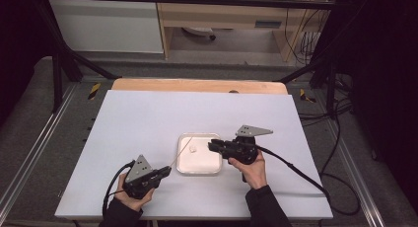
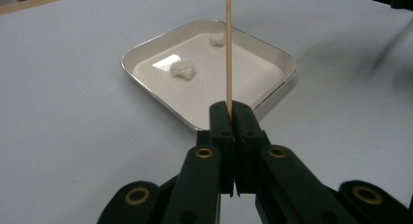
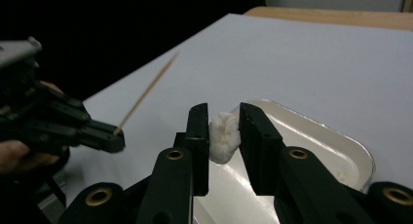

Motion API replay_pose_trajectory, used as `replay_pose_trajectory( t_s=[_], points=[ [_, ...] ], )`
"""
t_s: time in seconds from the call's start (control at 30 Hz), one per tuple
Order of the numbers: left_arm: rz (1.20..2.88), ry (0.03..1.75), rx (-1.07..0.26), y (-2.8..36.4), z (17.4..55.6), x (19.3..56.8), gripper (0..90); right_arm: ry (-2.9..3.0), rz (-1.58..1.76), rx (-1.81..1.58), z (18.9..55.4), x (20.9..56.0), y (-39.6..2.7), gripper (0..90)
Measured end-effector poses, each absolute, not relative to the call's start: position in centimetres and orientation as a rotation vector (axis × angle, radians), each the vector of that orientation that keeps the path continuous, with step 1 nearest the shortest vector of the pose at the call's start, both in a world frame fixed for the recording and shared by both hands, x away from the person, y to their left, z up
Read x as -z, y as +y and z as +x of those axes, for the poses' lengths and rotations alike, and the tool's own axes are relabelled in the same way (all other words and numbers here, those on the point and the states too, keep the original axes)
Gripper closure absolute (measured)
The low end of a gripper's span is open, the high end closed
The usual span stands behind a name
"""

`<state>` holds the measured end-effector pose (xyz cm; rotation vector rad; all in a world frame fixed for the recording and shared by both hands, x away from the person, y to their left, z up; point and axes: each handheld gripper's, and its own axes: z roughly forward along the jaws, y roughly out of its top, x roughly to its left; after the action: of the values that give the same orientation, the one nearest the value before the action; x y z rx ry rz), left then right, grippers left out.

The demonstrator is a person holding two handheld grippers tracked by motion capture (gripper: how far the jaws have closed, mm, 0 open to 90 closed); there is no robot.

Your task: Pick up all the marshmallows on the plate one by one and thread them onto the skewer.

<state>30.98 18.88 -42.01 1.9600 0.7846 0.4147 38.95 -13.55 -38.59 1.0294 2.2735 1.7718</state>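
The white table carries my work. Near its front middle sits a shallow white tray, rim bright. My left tongs rest left of the tray, closed tight on a thin wooden skewer that points out over it. My right tongs hover above the tray's right edge, clamped on a small white floret, lifted clear of the tray. Two more white pieces lie in the tray: one near the centre, another at the far side.
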Motion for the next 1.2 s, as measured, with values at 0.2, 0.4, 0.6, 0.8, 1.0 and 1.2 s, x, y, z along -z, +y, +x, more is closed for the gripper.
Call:
replay_pose_trajectory(
  t_s=[0.2,0.4,0.6,0.8,1.0,1.2],
  points=[
    [1.974,0.761,-0.401,18.4,31.0,42.1,88.9,2.199,1.066,-1.904,39.4,37.4,-14.1,75.3],
    [1.969,0.75,-0.412,18.1,30.8,42.2,88.9,2.197,1.094,-1.995,40.1,37.1,-13.5,75.1],
    [1.969,0.734,-0.417,17.9,30.7,42.1,88.9,2.206,1.12,-2.054,40.6,37.0,-12.8,75.1],
    [1.969,0.73,-0.419,17.8,30.7,42.1,88.8,2.213,1.137,-2.065,40.8,37.1,-12.7,75.2],
    [1.969,0.723,-0.422,17.8,30.6,42.1,88.9,2.226,1.15,-2.095,40.9,37.4,-12.5,75.4],
    [1.971,0.718,-0.426,17.7,30.6,42.1,88.9,2.228,1.156,-2.101,41.0,37.5,-12.4,75.5]
  ],
)
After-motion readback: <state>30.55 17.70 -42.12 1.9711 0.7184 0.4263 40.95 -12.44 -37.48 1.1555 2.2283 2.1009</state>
